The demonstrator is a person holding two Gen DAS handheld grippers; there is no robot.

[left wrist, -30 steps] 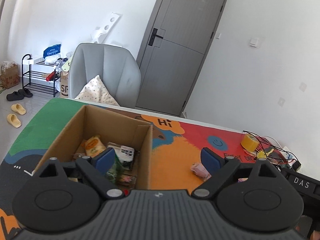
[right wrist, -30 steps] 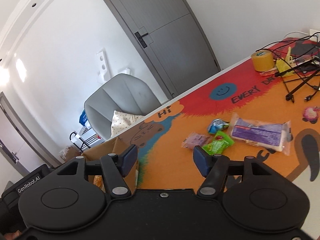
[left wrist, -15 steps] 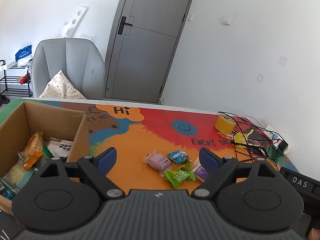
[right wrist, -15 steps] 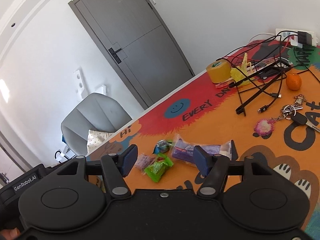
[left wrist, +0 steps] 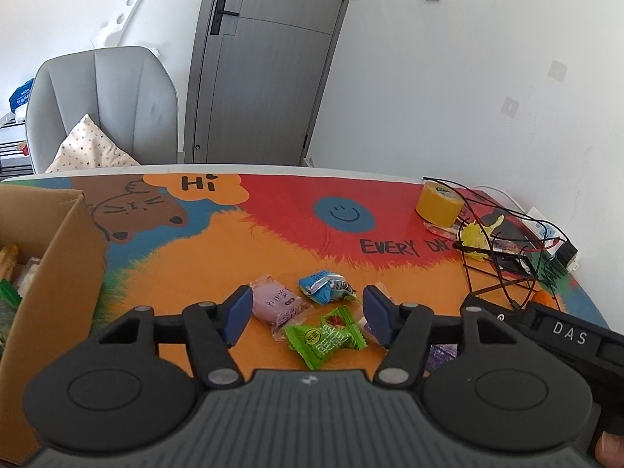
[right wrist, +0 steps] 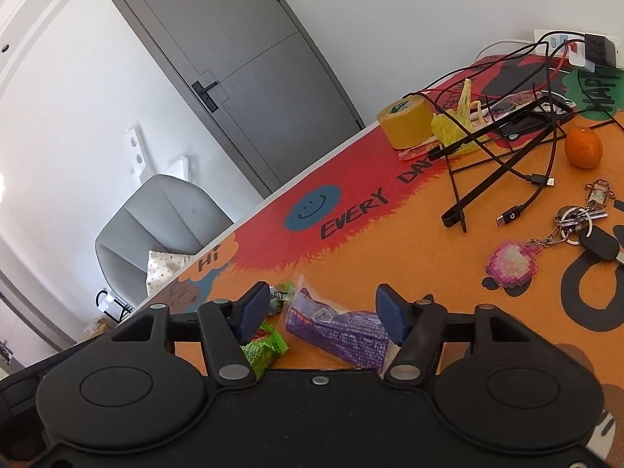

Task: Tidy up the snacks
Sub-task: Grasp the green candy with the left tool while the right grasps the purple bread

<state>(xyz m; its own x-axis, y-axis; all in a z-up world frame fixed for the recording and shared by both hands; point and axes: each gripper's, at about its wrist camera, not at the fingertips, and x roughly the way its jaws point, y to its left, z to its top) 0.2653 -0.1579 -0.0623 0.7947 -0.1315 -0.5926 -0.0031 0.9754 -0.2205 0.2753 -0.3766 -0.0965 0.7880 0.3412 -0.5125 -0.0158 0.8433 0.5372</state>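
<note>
Left hand-held gripper (left wrist: 306, 314): hovers over the snack cluster with its blue pads partly apart; the jaws have just been closing, and nothing is pressed between them. The pink snack packet (left wrist: 275, 304), blue snack packet (left wrist: 325, 286) and green snack packet (left wrist: 325, 337) show in the gap, lying on the desk.
Right hand-held gripper (right wrist: 323, 318): jaws at a middling spread, gripping nothing; the purple snack bag (right wrist: 339, 335) lies on the desk in the gap between the pads, not visibly pinched.
Snacks: four loose items lie close together on the orange part of the desk mat (left wrist: 241, 249). In the left wrist view the pink packet is just left of the blue one, the green one nearer the camera. In the right wrist view the green packet sits just left of the purple bag.
Cardboard box (left wrist: 58, 273): open at the desk's left side, well apart from the cluster, with other snack packs inside.
Desk's far right: a yellow tape roll (right wrist: 405, 123), a tangle of black cables (right wrist: 507, 148), an orange (right wrist: 583, 147), a bunch of keys (right wrist: 577, 218) with a pink pixel charm.
Beyond the desk: a grey armchair (left wrist: 105, 105) holding a spotted cushion, and a grey door (left wrist: 265, 62).
Person: a fingertip shows at the lower right edge of the left wrist view.
</note>
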